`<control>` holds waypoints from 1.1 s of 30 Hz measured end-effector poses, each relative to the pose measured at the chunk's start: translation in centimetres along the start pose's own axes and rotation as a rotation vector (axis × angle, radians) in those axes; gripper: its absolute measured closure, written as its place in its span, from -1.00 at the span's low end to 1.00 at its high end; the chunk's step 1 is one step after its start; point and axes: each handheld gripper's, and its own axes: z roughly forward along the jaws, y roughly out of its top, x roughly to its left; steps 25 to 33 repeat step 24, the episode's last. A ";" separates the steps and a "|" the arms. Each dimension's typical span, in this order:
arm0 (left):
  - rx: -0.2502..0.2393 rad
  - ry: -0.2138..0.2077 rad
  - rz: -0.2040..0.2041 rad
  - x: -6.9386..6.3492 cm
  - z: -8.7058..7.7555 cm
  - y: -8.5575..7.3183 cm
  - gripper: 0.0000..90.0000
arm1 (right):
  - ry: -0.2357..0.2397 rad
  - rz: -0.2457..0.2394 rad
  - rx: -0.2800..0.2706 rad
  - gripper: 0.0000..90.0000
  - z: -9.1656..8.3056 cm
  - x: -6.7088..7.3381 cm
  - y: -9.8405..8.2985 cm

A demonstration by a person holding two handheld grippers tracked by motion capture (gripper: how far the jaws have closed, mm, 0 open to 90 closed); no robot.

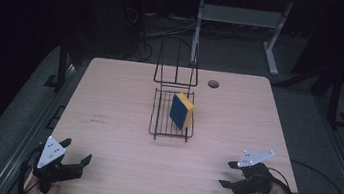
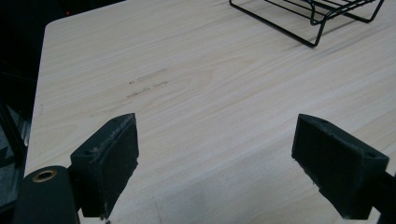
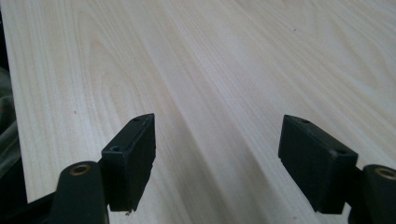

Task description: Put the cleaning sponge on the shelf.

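now the sponge (image 1: 182,110) stands on its edge in the wire rack (image 1: 157,125), far ahead between both hands. left gripper (image 1: 70,157) and right gripper (image 1: 228,174) are wide open, empty, about equally near.

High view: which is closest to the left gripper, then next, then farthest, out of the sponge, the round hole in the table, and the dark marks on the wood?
From the left gripper, near the table's front left corner:
1. Dark marks, on the wood just ahead of it, left of the wire rack.
2. Sponge, blue and yellow, on edge in the rack at mid-table.
3. Round hole, by the far edge, right of the rack.
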 end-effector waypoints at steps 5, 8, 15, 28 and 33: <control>0.001 0.000 -0.002 0.0 0.0 0.0 -0.69 | -0.007 0.008 -0.012 -0.40 -0.2 0.4 -0.8; 0.005 0.001 0.000 0.0 0.1 -0.1 -0.69 | -0.018 0.006 -0.013 -0.40 -0.3 0.6 -1.2; 0.010 -0.003 0.002 -0.1 0.3 -0.1 -0.69 | -0.042 0.005 -0.028 -0.40 -0.6 1.2 -2.0; 0.011 -0.008 0.006 -0.1 0.3 -0.1 -0.69 | -0.102 0.017 -0.085 -0.42 -0.7 2.0 -3.0; 0.011 -0.008 0.006 -0.1 0.3 -0.1 -0.69 | -0.102 0.017 -0.085 -0.42 -0.7 2.0 -3.0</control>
